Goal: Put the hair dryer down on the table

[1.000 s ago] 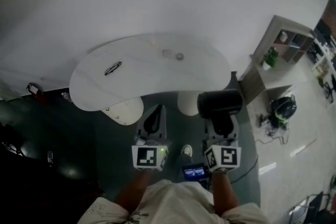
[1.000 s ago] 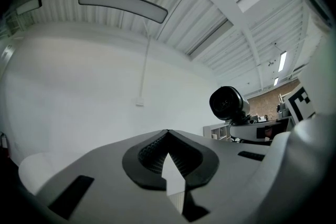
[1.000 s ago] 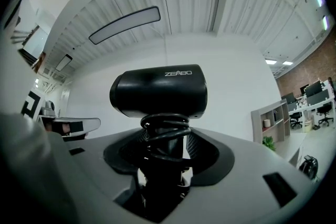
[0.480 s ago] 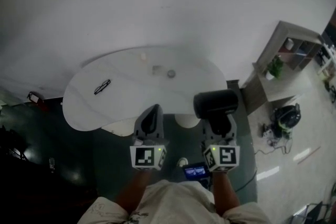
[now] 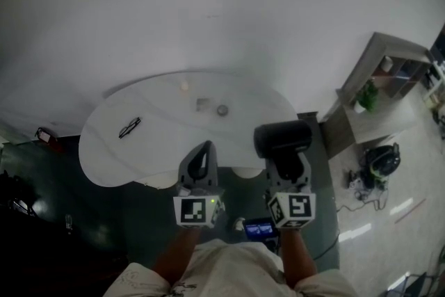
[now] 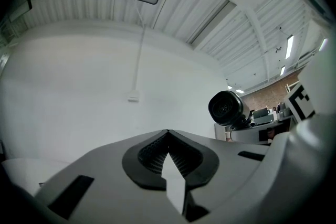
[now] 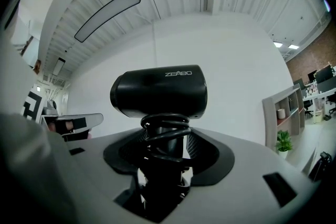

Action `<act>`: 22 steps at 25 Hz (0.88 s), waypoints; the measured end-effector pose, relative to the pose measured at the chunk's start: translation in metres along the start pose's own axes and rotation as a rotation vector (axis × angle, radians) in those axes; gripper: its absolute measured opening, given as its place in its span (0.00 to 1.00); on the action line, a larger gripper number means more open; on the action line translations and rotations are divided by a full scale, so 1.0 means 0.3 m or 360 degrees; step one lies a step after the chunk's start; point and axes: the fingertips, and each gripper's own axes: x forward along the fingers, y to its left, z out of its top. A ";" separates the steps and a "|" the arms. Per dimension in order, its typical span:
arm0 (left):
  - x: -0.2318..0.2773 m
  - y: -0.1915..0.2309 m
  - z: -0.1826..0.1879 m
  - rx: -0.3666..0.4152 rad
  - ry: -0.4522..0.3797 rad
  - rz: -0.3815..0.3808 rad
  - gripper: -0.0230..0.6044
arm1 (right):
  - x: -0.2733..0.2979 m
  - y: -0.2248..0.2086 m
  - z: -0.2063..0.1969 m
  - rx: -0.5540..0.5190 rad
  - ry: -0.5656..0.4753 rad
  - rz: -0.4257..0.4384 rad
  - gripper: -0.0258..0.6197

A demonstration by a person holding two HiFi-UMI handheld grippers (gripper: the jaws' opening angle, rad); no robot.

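Note:
A black hair dryer stands upright in my right gripper, its barrel lying sideways above the jaws. In the right gripper view the jaws are shut on the hair dryer by its handle, which has the black cord coiled round it; the right gripper points up toward the wall. My left gripper is held beside it, shut with nothing in it; the left gripper shows its tips touching. Both hover just short of the near edge of the white rounded table.
On the table lie a pair of glasses at the left and two small objects near the middle. A shelf unit with a plant stands at the right, with a dark bag on the floor.
The table has slid down in the head view and now lies closer to both grippers. The grip on the hair dryer is unchanged.

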 end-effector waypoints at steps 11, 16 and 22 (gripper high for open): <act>0.232 0.123 -0.049 -0.0024 -0.0027 -0.0089 0.03 | 0.264 -0.010 -0.012 -0.0026 0.0017 -0.0070 0.40; 0.361 0.180 -0.091 -0.0009 -0.0038 -0.0141 0.03 | 0.412 -0.035 -0.055 -0.0020 0.0077 -0.0127 0.40; 0.469 0.220 -0.132 -0.0030 -0.0013 -0.0164 0.03 | 0.572 -0.091 -0.212 0.0012 0.0300 -0.0187 0.40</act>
